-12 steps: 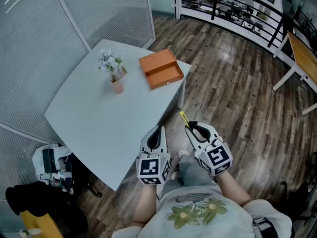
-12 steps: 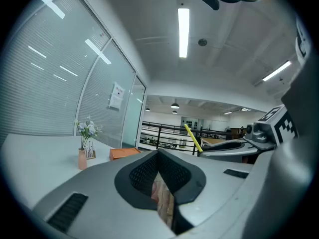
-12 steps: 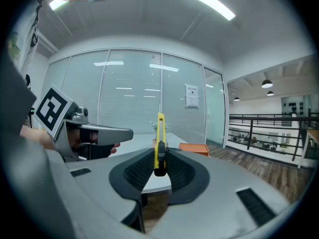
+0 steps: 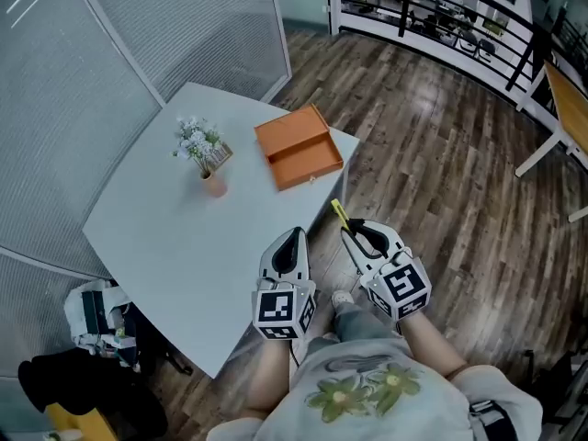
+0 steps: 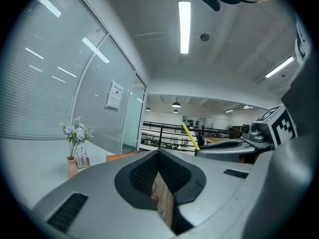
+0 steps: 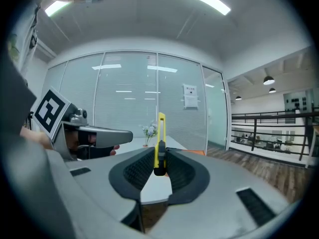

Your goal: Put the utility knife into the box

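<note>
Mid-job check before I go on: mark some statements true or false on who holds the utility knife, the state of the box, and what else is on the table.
1. The right gripper is closed on the yellow utility knife. True.
2. The knife lies inside the orange box. False: it is in the right gripper, held off the table's near edge and apart from the box.
3. The left gripper holds a second tool. False: its jaws are together with nothing between them.
4. The box lies open on the white table. True.
5. In the head view, the flower vase stands to the right of the box. False: it stands to its left.
</note>
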`<state>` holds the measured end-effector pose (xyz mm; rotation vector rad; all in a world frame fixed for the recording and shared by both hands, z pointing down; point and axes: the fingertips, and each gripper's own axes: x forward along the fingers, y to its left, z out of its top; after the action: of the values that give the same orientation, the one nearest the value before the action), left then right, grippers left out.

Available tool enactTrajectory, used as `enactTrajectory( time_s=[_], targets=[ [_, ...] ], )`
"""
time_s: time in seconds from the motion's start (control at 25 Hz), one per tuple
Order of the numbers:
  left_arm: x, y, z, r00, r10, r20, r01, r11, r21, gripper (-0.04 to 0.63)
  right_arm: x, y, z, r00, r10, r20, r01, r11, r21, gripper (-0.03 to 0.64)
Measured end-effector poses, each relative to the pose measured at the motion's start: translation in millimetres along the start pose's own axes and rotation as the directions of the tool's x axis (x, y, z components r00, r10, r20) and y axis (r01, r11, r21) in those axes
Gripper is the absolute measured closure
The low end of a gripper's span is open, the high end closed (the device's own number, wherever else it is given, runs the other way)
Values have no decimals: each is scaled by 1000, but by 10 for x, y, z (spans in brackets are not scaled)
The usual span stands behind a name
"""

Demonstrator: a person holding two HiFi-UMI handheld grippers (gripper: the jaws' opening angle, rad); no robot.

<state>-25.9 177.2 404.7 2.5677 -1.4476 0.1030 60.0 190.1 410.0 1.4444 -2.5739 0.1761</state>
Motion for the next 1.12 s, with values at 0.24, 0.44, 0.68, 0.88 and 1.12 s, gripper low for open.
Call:
enactTrajectory(
  time_s=[0.24,0.44,0.68,0.88,1.12],
  targets=[
    [532,15,175,999,30,21,-30,999,13,595,293,-517,158,999,27,24,-27,1000,-9,541],
    [810,85,133,997,73,15,-73,997,5,595,543,-818,134,998,55,20,-55,998,-12,541],
    [1041,236,53,994,112,-20,-112,994,-8,595,789,-1049,74,997,72,5,-72,997,11,541],
    [1304,458,55,992,120,-37,-121,993,-13,595,1133,-1216,83,997,79,-8,-79,997,17,541],
    [1646,817,119,992,118,-45,-118,993,-14,595,1621,-1387,190,997,78,-2,-78,997,18,541]
  ],
)
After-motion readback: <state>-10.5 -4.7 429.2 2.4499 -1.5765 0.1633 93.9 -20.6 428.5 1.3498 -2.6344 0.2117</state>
